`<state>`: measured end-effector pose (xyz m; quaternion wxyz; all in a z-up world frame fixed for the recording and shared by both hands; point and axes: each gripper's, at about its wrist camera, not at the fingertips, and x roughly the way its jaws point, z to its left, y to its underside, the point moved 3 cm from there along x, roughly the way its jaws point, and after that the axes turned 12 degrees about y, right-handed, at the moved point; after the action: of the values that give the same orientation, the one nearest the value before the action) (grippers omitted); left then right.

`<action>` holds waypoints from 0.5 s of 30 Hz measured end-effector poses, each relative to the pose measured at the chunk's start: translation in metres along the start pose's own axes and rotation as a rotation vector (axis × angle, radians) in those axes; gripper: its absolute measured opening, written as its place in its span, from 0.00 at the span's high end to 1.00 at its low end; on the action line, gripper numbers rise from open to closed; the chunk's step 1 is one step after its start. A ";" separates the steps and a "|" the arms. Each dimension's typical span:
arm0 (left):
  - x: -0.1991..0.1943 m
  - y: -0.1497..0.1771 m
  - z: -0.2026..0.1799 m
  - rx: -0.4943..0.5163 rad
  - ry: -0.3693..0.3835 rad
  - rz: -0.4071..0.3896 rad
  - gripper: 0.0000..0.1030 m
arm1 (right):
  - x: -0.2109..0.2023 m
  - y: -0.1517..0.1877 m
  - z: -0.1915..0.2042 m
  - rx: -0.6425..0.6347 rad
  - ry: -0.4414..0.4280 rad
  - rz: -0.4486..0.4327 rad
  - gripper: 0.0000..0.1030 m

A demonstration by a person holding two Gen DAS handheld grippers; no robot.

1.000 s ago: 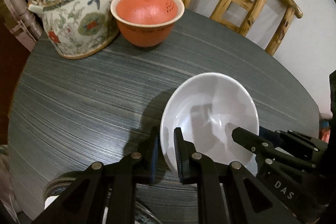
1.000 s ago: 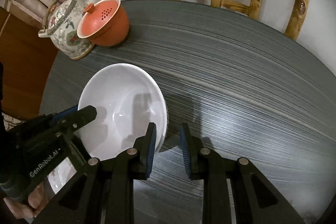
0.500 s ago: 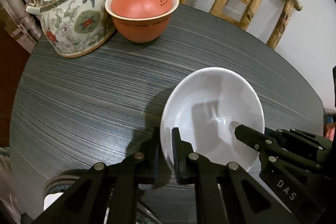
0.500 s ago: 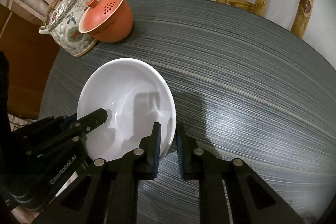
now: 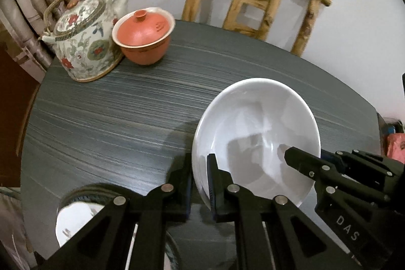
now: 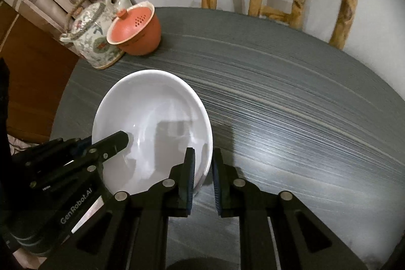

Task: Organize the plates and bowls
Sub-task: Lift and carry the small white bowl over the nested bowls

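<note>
A white bowl [image 5: 255,133] is held between both grippers over the dark round table [image 5: 114,113]. My left gripper [image 5: 200,184] is shut on the bowl's left rim. My right gripper [image 6: 203,176] is shut on its right rim; the bowl shows in the right wrist view [image 6: 152,125] too. Each gripper shows in the other's view, the right one [image 5: 329,173] and the left one [image 6: 76,156]. A plate [image 5: 73,222] with a dark patterned rim lies below my left gripper at the table's near edge, partly hidden.
A flowered teapot [image 5: 83,42] and an orange lidded bowl [image 5: 143,38] stand at the table's far left. A bamboo chair [image 5: 255,9] stands behind the table. The table's edge curves close on the right [image 6: 367,82].
Both grippers closed onto the bowl's rim. The bowl then rose and tilted a little, and the view pulled back from the teapot.
</note>
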<state>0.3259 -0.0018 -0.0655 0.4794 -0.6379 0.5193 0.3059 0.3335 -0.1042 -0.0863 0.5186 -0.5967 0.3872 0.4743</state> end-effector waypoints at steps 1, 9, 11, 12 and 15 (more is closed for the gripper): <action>-0.003 0.003 -0.005 0.004 0.005 0.000 0.90 | -0.005 0.003 -0.003 0.002 0.004 -0.005 0.87; -0.029 0.028 -0.041 0.045 0.030 -0.009 0.90 | -0.044 0.033 -0.026 0.028 0.036 -0.031 0.87; -0.036 0.037 -0.046 0.048 0.035 -0.011 0.90 | -0.052 0.041 -0.029 0.035 0.042 -0.035 0.87; -0.039 0.041 -0.048 0.050 0.035 -0.011 0.90 | -0.057 0.046 -0.031 0.037 0.045 -0.038 0.87; -0.046 0.054 -0.055 0.062 0.039 -0.013 0.90 | -0.067 0.057 -0.035 0.043 0.049 -0.044 0.87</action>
<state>0.2560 -0.0360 -0.0209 0.4905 -0.6319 0.5336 0.2744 0.2676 -0.1497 -0.0355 0.5321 -0.6052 0.3966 0.4397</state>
